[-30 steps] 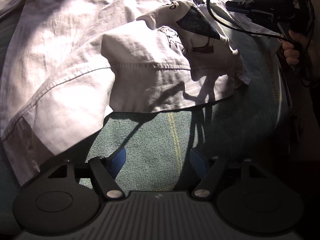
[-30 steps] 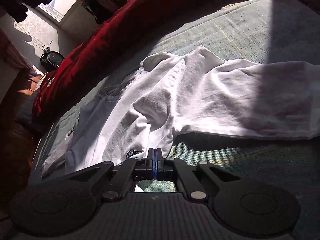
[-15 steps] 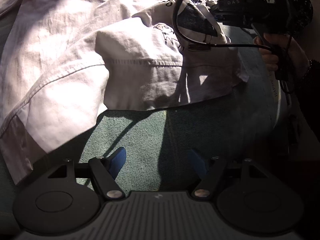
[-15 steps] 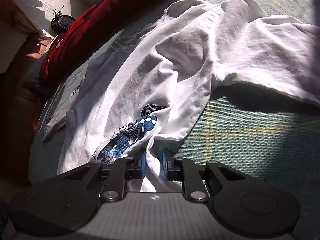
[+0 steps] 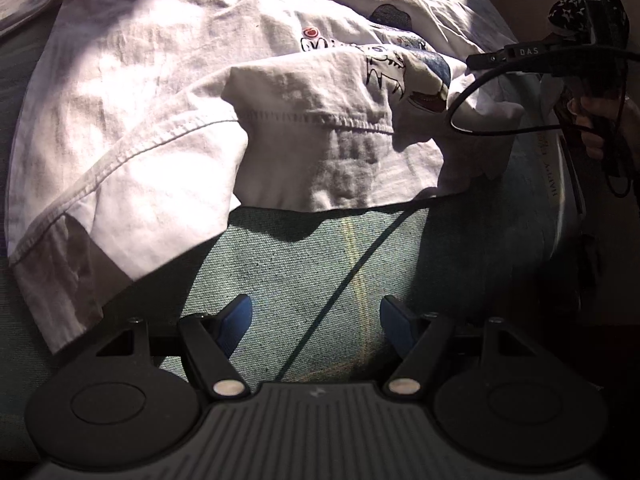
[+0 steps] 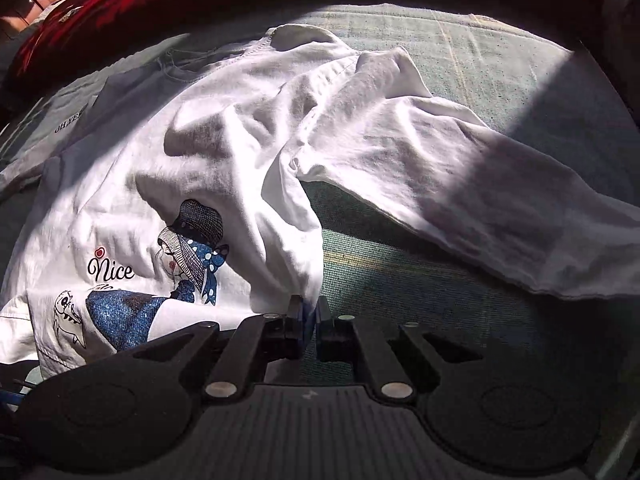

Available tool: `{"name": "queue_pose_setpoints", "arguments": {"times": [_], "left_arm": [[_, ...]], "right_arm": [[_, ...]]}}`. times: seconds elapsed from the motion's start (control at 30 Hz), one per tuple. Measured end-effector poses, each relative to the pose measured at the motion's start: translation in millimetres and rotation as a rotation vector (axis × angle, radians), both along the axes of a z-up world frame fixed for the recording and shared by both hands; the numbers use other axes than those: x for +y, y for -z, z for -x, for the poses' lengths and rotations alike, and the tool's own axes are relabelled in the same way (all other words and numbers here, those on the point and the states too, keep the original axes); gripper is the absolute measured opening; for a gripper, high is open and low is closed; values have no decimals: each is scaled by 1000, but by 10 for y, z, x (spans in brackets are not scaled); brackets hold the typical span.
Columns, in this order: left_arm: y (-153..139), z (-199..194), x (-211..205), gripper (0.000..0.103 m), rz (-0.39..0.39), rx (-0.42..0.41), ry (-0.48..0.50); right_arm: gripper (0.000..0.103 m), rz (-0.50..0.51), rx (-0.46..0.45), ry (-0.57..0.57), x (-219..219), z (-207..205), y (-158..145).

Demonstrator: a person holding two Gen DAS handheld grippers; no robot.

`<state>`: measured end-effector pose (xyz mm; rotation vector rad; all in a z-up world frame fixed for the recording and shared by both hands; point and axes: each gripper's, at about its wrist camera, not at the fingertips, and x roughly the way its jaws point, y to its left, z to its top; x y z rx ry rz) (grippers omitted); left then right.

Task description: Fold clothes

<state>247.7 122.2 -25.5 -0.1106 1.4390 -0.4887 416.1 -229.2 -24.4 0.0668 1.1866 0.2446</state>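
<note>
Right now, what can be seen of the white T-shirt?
The white T-shirt is thin, cotton-looking and crumpled, spread front-up on the green woven cover. Its print shows a girl in a hat with a blue dotted scarf, the word "Nice" and a small fish. One sleeve stretches right; the stitched hem is partly folded over. The right gripper pinches a fabric edge, its jaws beginning to open.

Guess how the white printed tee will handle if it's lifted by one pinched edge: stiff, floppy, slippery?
Likely floppy: the white tee lies in soft wrinkles and folds over itself. Probably light, since the thin fabric drapes flat on the green cover. A one-edge lift, like at the right gripper, would probably let the long sleeve trail and drag.
</note>
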Motion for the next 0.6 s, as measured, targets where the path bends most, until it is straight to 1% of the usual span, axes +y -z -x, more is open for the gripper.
{"name": "queue_pose_setpoints", "arguments": {"times": [0.07, 0.13, 0.2, 0.23, 0.3, 0.33, 0.37, 0.47, 0.53, 0.57, 0.6], "left_arm": [[-6, 33, -9, 70, -12, -15, 3], [-12, 33, -25, 70, -28, -33, 17], [-30, 45, -14, 70, -38, -49, 29], [-43, 47, -13, 70, -42, -57, 34], [-67, 58, 2, 70, -45, -74, 44], [-75, 64, 7, 70, -50, -85, 49], [-86, 71, 11, 70, -58, -100, 64], [-119, 86, 17, 70, -80, -144, 122], [-124, 83, 20, 70, -79, -162, 164], [-127, 79, 25, 70, -78, -168, 183], [-129, 76, 30, 70, -78, -174, 201]], "right_arm": [[17, -17, -1, 10, -10, 22, -21], [26, -61, -1, 39, -48, 50, -74], [40, -105, 5, 60, -90, 86, -110], [44, -130, 11, 67, -112, 114, -122], [57, -177, 24, 82, -156, 171, -140], [60, -202, 41, 93, -182, 208, -133], [63, -224, 62, 105, -205, 253, -118], [64, -267, 113, 126, -220, 378, -66], [66, -302, 133, 127, -198, 453, -33], [69, -336, 137, 121, -175, 491, -5], [70, -373, 139, 117, -150, 521, 34]]}}
